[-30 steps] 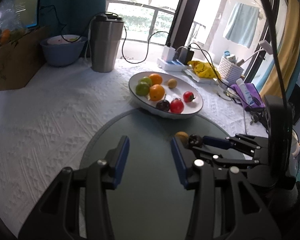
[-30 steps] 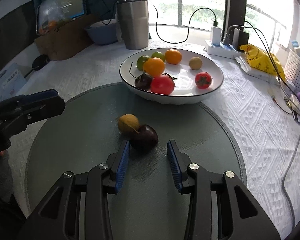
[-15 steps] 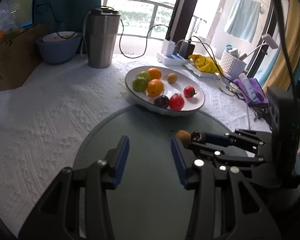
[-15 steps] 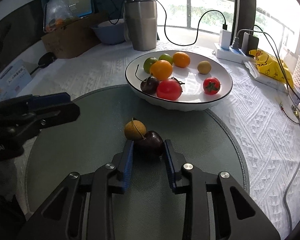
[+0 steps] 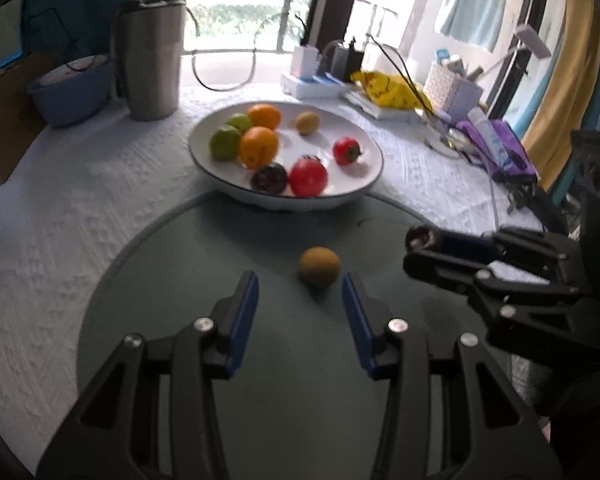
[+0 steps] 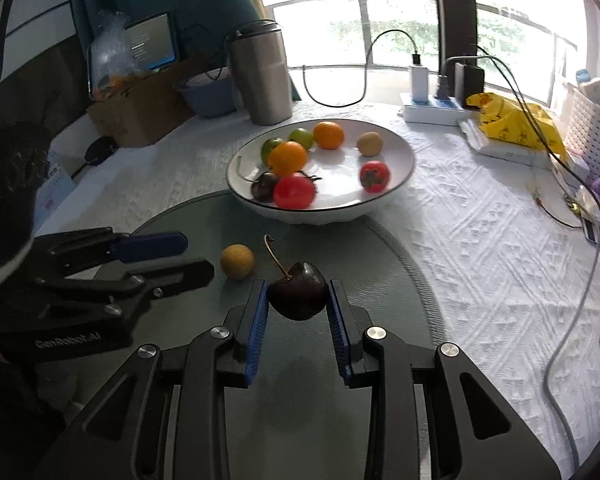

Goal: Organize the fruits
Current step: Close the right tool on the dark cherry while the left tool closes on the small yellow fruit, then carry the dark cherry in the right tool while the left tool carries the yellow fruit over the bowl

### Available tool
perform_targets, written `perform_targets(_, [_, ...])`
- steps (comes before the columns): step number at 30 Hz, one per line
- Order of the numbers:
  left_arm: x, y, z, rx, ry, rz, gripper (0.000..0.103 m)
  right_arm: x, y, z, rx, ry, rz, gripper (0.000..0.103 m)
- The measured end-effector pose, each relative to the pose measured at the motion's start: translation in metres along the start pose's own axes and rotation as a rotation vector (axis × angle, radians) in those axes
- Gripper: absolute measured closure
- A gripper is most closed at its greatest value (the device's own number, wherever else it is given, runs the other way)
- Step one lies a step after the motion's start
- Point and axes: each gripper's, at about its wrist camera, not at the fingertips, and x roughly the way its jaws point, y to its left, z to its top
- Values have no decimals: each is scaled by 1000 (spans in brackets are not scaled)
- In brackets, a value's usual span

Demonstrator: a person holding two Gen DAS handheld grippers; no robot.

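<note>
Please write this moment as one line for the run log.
right tongs: shut on dark cherry, lifted off mat | left tongs: open, near small brown fruit on grey mat | white bowl: eight fruits

Right gripper [image 6: 298, 300] clamped; left gripper [image 5: 300, 292] parted, angled downward.

A round grey-green mat [image 6: 384, 304] lies at the near edge of the white textured tablecloth [image 6: 480, 248]. A white shallow bowl [image 6: 400, 176] of mixed fruit sits on the mat's far edge. A small round yellow-brown fruit [image 6: 237, 261] rests on the mat before the bowl. Behind the bowl, toward the far left of the tablecloth, stands a tall steel tumbler [image 6: 262, 80], with a blue plastic bowl [image 6: 208, 94] at its left. A white power strip [image 6: 436, 108] lies by the far edge.
</note>
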Motion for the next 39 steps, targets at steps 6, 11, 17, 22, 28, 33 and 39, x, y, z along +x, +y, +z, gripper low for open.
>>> perform_targets(6, [12, -6, 11, 23, 32, 18, 58, -9, -21, 0, 48, -30, -14, 71])
perform_targets(11, [26, -13, 15, 46, 84, 9, 58, -12, -32, 1, 67, -40, -20, 71])
perform_targets(17, [30, -24, 17, 86, 99, 16, 75, -15, -39, 1, 84, -51, -30, 71])
perform_targets(22, [27, -27, 17, 95, 91, 9, 78, -21, -41, -2, 96, -52, -51, 71])
perform_targets(28, [10, -30, 19, 98, 53, -19, 78, -32, -39, 2, 88, -68, -75, 71])
perform_targets(33, [-6, -30, 25, 106, 15, -34, 78, -42, -35, 9, 76, -90, -89, 71])
perform_targets(39, [-18, -24, 33, 109, -14, -50, 78, -44, -31, 20, 69, -106, -95, 71])
